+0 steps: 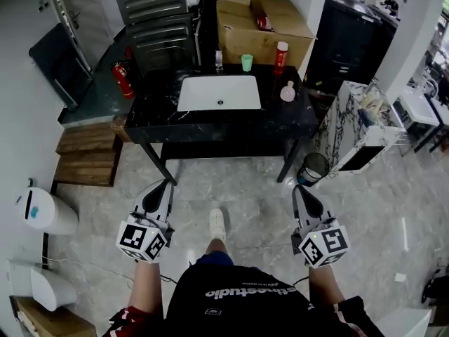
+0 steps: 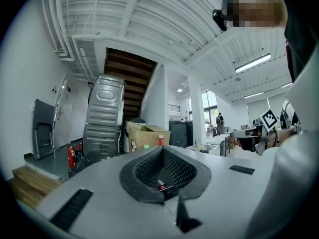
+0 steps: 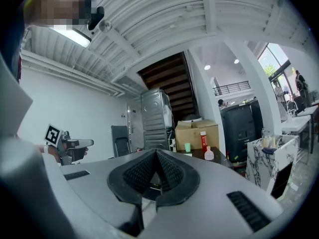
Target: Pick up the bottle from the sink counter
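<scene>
I held both grippers well short of the sink point(image 1: 219, 93). The left gripper point(image 1: 163, 188) had its fingers pinched together on nothing, and so did the right gripper point(image 1: 300, 192). The red bottle point(image 1: 280, 57) stood behind the sink's right corner. A pink bottle point(image 1: 287, 92) stood just right of the sink.

counter point(image 1: 154, 114) black, white-veined | sink point(image 1: 200, 93) white | tall bottle point(image 1: 280, 56) red | cup point(image 1: 247, 62) green | small bottle point(image 1: 287, 92) pink
</scene>
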A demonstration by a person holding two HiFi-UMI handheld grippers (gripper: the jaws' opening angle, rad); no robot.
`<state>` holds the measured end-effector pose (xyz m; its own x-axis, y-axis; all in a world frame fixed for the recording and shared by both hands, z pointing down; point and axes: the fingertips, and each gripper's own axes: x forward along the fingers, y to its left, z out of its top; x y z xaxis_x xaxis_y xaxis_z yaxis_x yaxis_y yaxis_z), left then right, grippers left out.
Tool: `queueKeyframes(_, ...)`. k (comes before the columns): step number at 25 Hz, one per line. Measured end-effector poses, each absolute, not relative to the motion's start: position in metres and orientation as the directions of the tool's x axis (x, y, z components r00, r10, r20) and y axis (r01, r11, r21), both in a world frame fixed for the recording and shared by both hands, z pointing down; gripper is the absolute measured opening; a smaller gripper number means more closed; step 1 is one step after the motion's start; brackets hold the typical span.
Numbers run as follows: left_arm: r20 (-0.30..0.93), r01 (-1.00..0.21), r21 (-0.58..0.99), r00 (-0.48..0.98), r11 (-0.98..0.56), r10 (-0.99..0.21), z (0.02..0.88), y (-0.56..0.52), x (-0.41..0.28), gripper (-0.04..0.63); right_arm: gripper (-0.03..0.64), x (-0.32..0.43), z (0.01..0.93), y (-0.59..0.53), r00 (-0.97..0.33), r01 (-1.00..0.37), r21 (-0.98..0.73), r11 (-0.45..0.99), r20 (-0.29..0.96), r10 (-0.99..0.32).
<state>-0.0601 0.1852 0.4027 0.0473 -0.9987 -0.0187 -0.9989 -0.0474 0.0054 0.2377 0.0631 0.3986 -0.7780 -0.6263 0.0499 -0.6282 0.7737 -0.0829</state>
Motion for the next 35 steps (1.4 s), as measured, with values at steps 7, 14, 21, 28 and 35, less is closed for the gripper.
queueKeyframes(7,-0.049,-0.995,0.006,0.095,-0.095,-0.994,0.406,0.063,-0.13,0.014,0.038,0.159,0.391,-0.039,-0.77,-0.637,-0.066,0.768,0.031,-0.637)
queueKeyframes(14,-0.043,-0.99,0.004,0.138,-0.138,-0.99,0.399,-0.049,-0.226,0.014,0.038,0.053,0.368,-0.147,-0.761,-0.648,-0.047,0.76,0.023,-0.648)
queueKeyframes(21,-0.058,-0.988,0.031,0.15,-0.152,-0.987,0.394,-0.119,-0.296,0.014,0.038,-0.02,0.361,-0.199,-0.762,-0.648,-0.027,0.761,0.041,-0.647)
queueKeyframes(28,-0.049,-0.985,0.032,0.168,-0.169,-0.985,0.403,-0.156,-0.314,0.014,0.038,-0.048,0.368,-0.235,-0.754,-0.656,-0.023,0.755,0.073,-0.653)
queueKeyframes(35,-0.049,-0.984,0.048,0.172,-0.174,-0.984,0.402,-0.191,-0.313,0.014,0.038,-0.062,0.375,-0.273,-0.762,-0.648,-0.035,0.761,0.058,-0.645)
